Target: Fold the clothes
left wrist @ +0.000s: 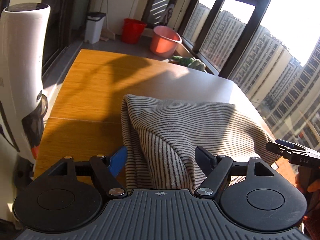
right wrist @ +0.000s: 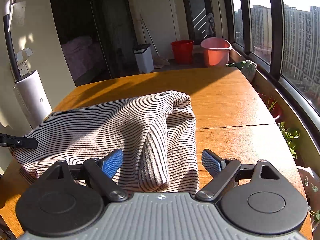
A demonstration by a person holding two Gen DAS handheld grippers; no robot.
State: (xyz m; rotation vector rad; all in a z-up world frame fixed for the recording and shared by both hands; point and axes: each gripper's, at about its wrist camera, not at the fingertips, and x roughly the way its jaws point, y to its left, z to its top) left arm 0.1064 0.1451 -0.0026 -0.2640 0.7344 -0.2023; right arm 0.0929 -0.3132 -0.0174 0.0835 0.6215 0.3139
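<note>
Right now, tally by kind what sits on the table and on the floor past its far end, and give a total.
Striped garment: 1, folded on the wooden table
Red bucket: 1
Pink basin: 1
White bin: 1
Total: 4

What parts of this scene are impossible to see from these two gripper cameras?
- Striped knit garment: its near edge is hidden, in both wrist views, by the gripper bodies.
- Right gripper: in the left wrist view the frame's right edge crops it.
- Left gripper: in the right wrist view only a dark tip enters at the left edge.
- Wooden table: the surface beneath the garment is covered.
- Person: only a bit of hand shows.
</note>
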